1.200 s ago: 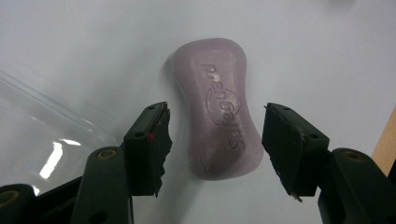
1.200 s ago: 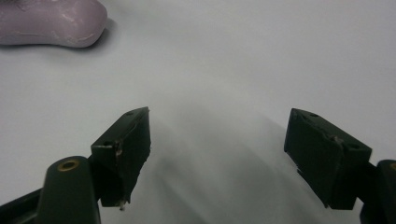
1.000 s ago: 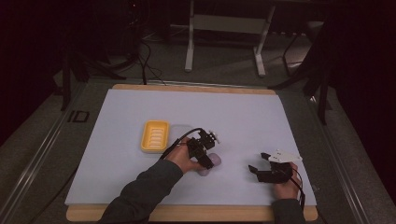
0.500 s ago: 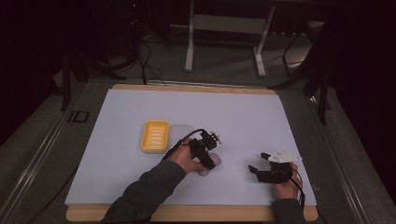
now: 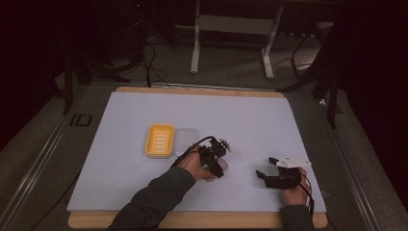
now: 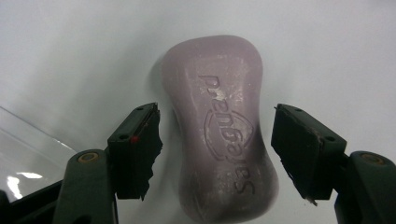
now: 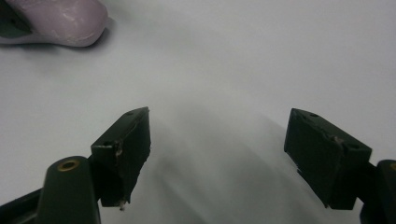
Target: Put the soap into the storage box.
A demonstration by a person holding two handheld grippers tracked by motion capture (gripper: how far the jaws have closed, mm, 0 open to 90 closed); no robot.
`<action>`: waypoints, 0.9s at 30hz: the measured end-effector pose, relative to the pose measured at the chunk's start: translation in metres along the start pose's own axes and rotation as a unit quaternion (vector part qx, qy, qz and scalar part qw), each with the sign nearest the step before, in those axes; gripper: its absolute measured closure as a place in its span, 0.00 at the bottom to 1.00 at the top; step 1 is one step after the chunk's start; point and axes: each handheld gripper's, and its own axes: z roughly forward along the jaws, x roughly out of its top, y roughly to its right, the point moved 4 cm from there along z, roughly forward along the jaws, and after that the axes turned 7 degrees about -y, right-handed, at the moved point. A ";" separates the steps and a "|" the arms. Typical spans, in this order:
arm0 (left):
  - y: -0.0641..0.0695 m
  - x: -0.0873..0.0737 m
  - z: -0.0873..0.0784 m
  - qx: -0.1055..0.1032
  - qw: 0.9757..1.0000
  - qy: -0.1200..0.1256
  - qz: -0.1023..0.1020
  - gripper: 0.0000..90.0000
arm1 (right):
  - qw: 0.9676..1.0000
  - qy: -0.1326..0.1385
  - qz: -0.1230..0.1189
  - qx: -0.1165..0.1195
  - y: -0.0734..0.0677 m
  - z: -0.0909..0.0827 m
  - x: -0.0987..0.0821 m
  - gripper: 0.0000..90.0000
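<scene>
White mat (image 5: 144, 192), left claw (image 6: 215, 144) just opened astride lilac soap (image 6: 219, 121), right claw (image 7: 219, 154) open, empty

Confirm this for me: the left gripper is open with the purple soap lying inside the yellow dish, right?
Not quite. The left gripper has just been opening and stands open, but the soap lies on the white mat between its jaws, clear of both pads, not in the dish. The left gripper view shows it.

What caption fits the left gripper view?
Left gripper, jaws just opened, straddles a lilac soap bar lying on the white table.
</scene>
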 end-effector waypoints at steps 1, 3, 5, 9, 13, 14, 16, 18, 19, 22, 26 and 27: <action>0.000 0.000 0.001 0.000 1.000 -0.003 0.002 0.38 | 1.000 0.000 -0.001 0.000 0.000 0.000 0.000 0.25; 0.000 0.001 0.004 -0.004 1.000 -0.009 0.004 0.40 | 1.000 0.001 -0.001 0.000 0.000 0.000 0.000 0.25; 0.000 0.001 0.006 -0.002 1.000 -0.013 0.005 0.42 | 1.000 0.000 -0.001 0.000 0.000 0.000 0.000 0.25; -0.002 0.000 0.007 -0.005 1.000 -0.019 0.006 0.44 | 1.000 -0.001 -0.001 -0.001 -0.001 0.000 0.000 0.25; -0.005 -0.001 0.005 -0.001 0.999 -0.028 0.014 0.51 | 1.000 -0.001 -0.002 -0.001 -0.001 0.000 0.000 0.25; -0.006 -0.001 0.005 0.000 0.999 -0.030 0.017 0.51 | 1.000 -0.001 -0.002 -0.001 -0.001 0.000 0.000 0.25; -0.007 -0.002 0.005 0.001 0.999 -0.031 0.018 0.51 | 1.000 -0.001 -0.002 -0.001 -0.001 0.000 0.000 0.25; -0.007 -0.001 0.005 0.000 0.999 -0.031 0.019 0.51 | 1.000 -0.002 -0.002 -0.001 -0.001 0.000 0.000 0.25; -0.007 -0.001 0.006 0.001 0.999 -0.031 0.020 0.51 | 1.000 -0.002 -0.002 -0.001 -0.001 0.000 0.000 0.25; -0.007 0.002 0.007 0.000 0.999 -0.031 0.022 0.50 | 1.000 -0.002 -0.003 -0.001 -0.001 0.001 0.000 0.25; -0.008 0.002 0.006 -0.002 0.999 -0.034 0.024 0.52 | 1.000 -0.004 -0.004 -0.001 -0.001 0.001 0.000 0.25; -0.009 0.002 0.006 -0.001 0.999 -0.035 0.026 0.53 | 1.000 -0.004 -0.004 -0.001 -0.001 0.001 0.000 0.25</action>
